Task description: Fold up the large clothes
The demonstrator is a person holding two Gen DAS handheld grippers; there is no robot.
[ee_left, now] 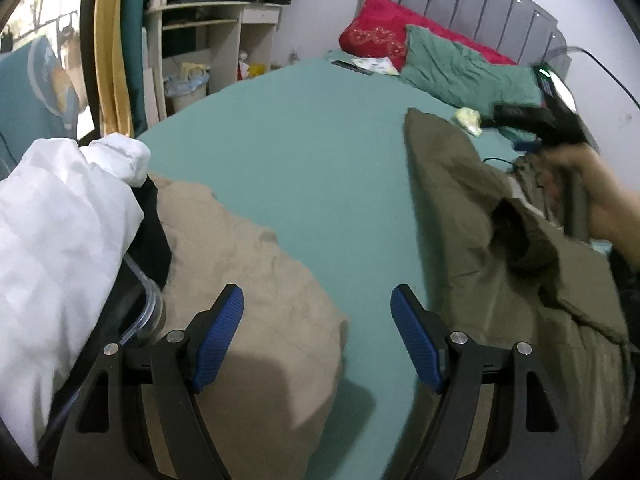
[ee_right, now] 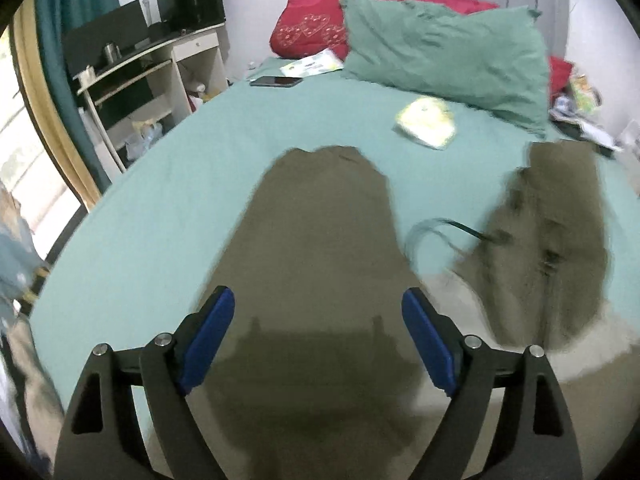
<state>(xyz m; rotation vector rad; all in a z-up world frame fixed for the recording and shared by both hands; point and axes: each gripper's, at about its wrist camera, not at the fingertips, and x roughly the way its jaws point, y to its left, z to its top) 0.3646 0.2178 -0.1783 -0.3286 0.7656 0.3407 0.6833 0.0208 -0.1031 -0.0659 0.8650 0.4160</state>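
Olive-brown trousers (ee_right: pixel 320 240) lie spread on the teal bed sheet (ee_right: pixel 160 184), one leg under my right gripper (ee_right: pixel 318 336) and the other leg (ee_right: pixel 548 240) to the right. My right gripper is open and empty just above the cloth. In the left wrist view the same trousers (ee_left: pixel 460 208) lie at the right, with the right hand and its gripper body (ee_left: pixel 560 128) blurred above them. A tan garment (ee_left: pixel 256 280) lies under my left gripper (ee_left: pixel 317 336), which is open and empty.
A white garment (ee_left: pixel 60 220) is piled at the left. A green pillow (ee_right: pixel 444 52) and red pillow (ee_right: pixel 312 28) sit at the headboard. A phone (ee_right: pixel 276 81), a yellow packet (ee_right: pixel 426 122) and a black cable (ee_right: pixel 436 228) lie on the bed. A desk (ee_right: pixel 152 64) stands to the left.
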